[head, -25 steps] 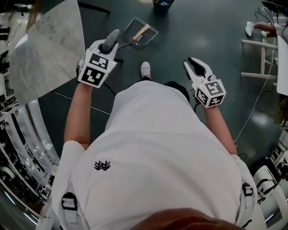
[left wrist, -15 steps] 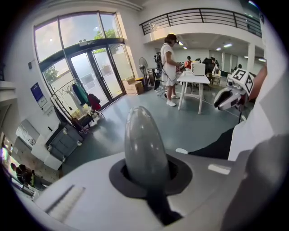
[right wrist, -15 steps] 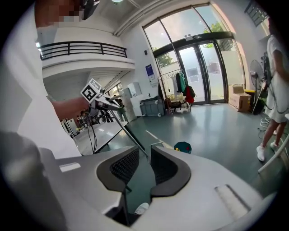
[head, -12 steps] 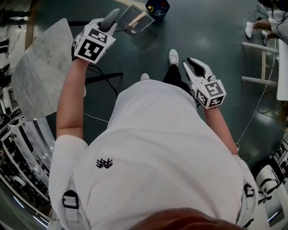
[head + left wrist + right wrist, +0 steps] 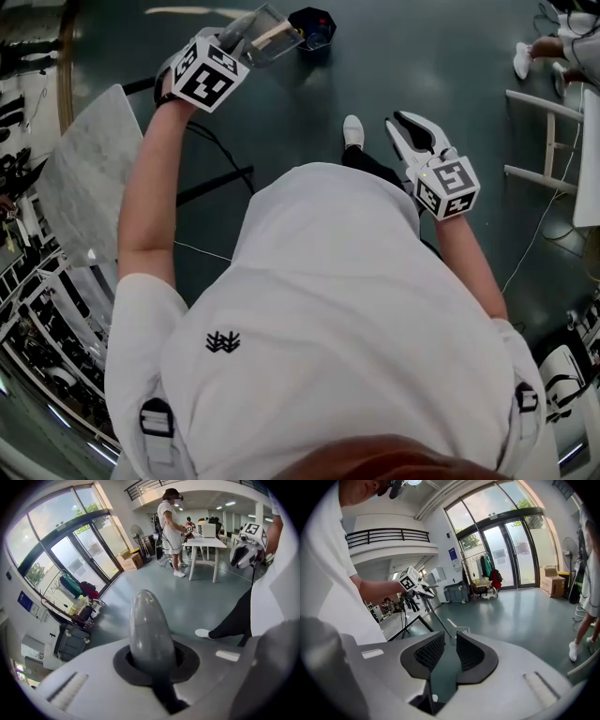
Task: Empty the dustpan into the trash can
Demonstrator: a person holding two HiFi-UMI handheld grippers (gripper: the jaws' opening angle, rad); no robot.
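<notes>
dustpan [image 5: 269,30] risen beside trash can [image 5: 315,25], gripped by left tool [image 5: 231,43] (right tool [image 5: 406,126] ajar).

Smooth, glossy grey plastic on the dustpan handle [image 5: 149,630]. Matt white plastic casing on the left gripper [image 5: 150,656], with a dark, dull, rubbery collar. Same matt white shell on the right gripper [image 5: 446,641], set with finely ribbed black pads [image 5: 427,652]. Pale grey with a faint sheen on the dustpan [image 5: 265,33]; metal or plastic, hard to tell. Dark, matt-looking trash can [image 5: 312,25]. Polished, mirror-like green floor [image 5: 520,616]. Veined, stone-like bench [image 5: 80,169] top. Soft white cloth shirt [image 5: 328,319].
</notes>
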